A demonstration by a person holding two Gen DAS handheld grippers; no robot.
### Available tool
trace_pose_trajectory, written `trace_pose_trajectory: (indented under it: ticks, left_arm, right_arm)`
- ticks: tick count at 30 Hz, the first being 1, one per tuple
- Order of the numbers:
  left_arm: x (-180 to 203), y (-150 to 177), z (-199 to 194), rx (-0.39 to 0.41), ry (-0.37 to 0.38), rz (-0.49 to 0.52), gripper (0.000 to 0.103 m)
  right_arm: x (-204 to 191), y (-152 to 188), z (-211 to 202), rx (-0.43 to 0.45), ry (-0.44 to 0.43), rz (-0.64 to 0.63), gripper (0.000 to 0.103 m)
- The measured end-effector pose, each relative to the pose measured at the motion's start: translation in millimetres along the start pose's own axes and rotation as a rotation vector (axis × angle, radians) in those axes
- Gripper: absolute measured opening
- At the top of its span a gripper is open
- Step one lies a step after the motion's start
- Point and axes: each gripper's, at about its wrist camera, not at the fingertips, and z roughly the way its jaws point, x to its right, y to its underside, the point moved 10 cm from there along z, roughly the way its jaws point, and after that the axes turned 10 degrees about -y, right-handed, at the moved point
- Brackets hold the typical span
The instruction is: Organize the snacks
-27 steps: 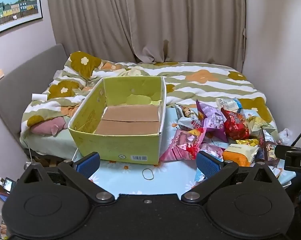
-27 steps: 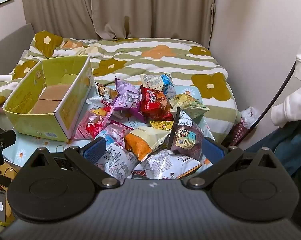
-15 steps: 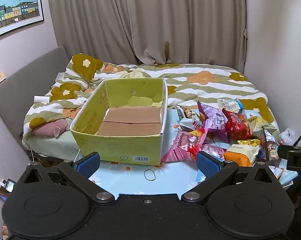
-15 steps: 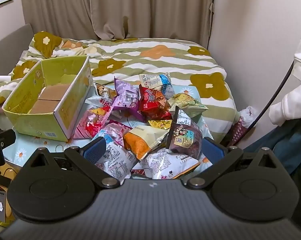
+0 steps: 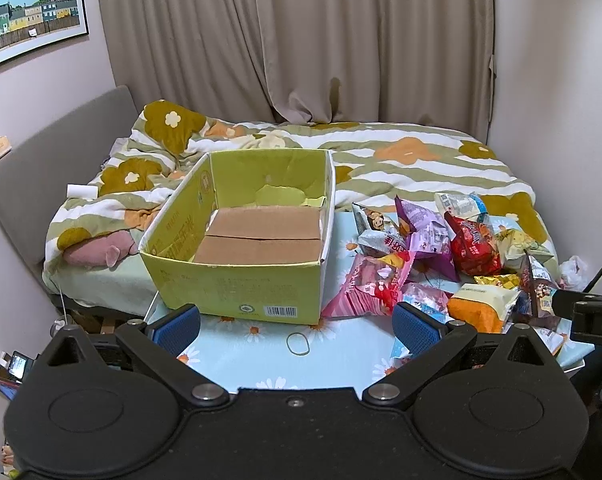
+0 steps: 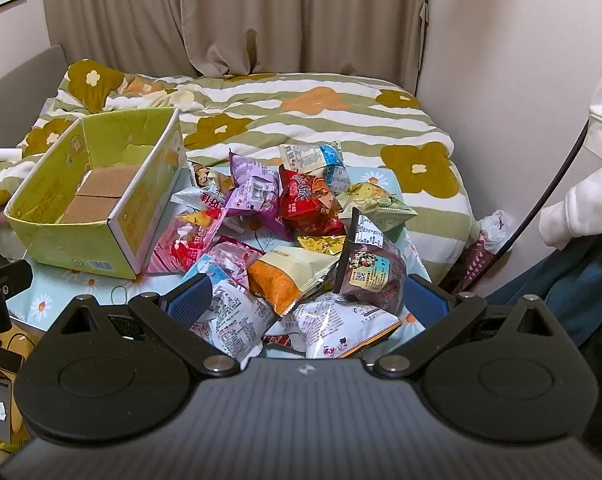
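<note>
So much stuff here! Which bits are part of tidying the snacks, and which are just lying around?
Part of the job:
- yellow-green box, nothing in it
- snack packets piled beside it
- left gripper and right gripper, both open

Just lying around:
- rubber band
- flowered quilt
- pink plush toy

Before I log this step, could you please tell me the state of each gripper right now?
Left gripper: open, holding nothing, near the box.
Right gripper: open, holding nothing, over the snacks.

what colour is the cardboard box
Yellow-green box, brown flaps inside; clearest in the left wrist view.
</note>
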Motion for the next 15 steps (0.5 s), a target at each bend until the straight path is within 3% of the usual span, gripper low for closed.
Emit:
trace_pose_trajectory:
  ticks: [15]
  left_arm:
    - [1,1,6,-0.025,0.003,0.002,0.103]
  right_arm:
    - [-11,0,2,-0.011,-0.009,0.003,0.103]
